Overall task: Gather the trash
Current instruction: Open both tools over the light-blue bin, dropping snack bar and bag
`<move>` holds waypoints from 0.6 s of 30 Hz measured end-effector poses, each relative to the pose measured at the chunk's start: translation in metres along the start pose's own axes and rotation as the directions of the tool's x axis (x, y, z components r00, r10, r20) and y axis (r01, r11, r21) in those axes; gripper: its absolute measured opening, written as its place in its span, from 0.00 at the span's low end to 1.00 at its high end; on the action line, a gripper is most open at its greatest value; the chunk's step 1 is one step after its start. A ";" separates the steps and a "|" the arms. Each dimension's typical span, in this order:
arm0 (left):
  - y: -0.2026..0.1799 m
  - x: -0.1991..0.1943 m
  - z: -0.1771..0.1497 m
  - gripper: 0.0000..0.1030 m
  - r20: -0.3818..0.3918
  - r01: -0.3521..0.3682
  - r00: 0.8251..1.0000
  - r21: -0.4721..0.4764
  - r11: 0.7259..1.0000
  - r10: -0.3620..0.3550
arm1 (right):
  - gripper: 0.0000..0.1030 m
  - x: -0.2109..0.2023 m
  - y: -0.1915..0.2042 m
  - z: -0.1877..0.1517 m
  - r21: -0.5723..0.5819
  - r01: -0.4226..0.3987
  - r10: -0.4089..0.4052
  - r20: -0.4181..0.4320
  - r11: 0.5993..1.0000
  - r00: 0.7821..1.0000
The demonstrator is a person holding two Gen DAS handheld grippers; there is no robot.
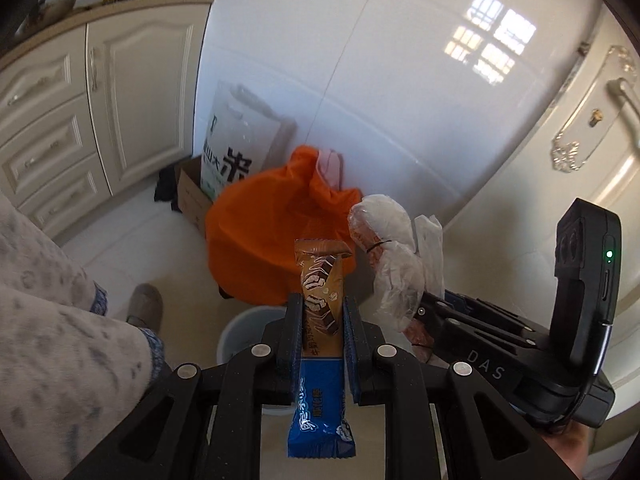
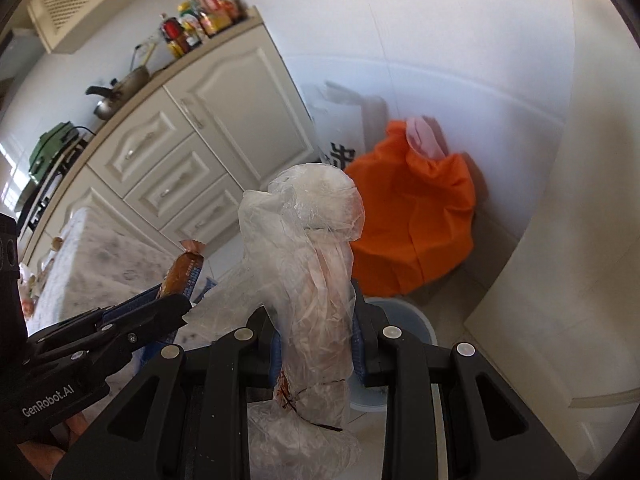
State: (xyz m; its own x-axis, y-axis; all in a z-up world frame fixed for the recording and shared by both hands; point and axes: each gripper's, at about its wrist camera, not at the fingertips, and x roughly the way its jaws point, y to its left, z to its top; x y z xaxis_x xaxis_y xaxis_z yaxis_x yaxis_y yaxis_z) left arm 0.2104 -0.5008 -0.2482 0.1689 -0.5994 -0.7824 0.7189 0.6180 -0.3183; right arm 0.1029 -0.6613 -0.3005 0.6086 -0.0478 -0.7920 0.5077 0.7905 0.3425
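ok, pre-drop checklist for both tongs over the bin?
1. Left tongs clamped on snack wrapper: ok.
2. Right tongs clamped on crumpled plastic wrap: ok.
3. Grey bin under the left load: ok, rim shows just below the fingers.
4. Bin under the right load: ok, rim shows behind the wrap.
5. Bin has room: cannot tell, inside mostly hidden.
6. Orange bag clear of the bin mouth: cannot tell, it sits close behind.

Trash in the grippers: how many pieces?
2. A snack wrapper pinched in the left gripper; a crumpled plastic bag clamped in the right gripper. More may be hidden.
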 end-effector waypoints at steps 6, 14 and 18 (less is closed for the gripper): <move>-0.003 0.051 0.020 0.46 -0.088 -0.014 0.996 0.001 1.000 0.014 | 0.30 0.032 -0.023 -0.002 0.030 0.021 -0.019 -0.042 0.999 0.999; -0.009 0.044 0.018 0.94 -0.039 -0.124 0.991 0.027 0.992 0.125 | 0.91 0.032 -0.033 -0.006 0.065 0.060 -0.058 -0.043 0.996 0.997; -0.017 0.017 0.003 0.99 0.011 -0.166 0.986 0.050 0.985 0.166 | 1.00 0.025 -0.029 -0.007 0.081 0.080 -0.078 -0.032 0.993 0.996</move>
State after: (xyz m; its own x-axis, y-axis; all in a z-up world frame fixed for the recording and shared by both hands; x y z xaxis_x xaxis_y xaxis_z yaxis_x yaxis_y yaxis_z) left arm 0.2027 -0.5232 -0.2547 0.2936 -0.4942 -0.8183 0.7132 0.6832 -0.1568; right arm 0.0988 -0.6805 -0.3335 0.5475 -0.0897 -0.8320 0.6028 0.7319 0.3178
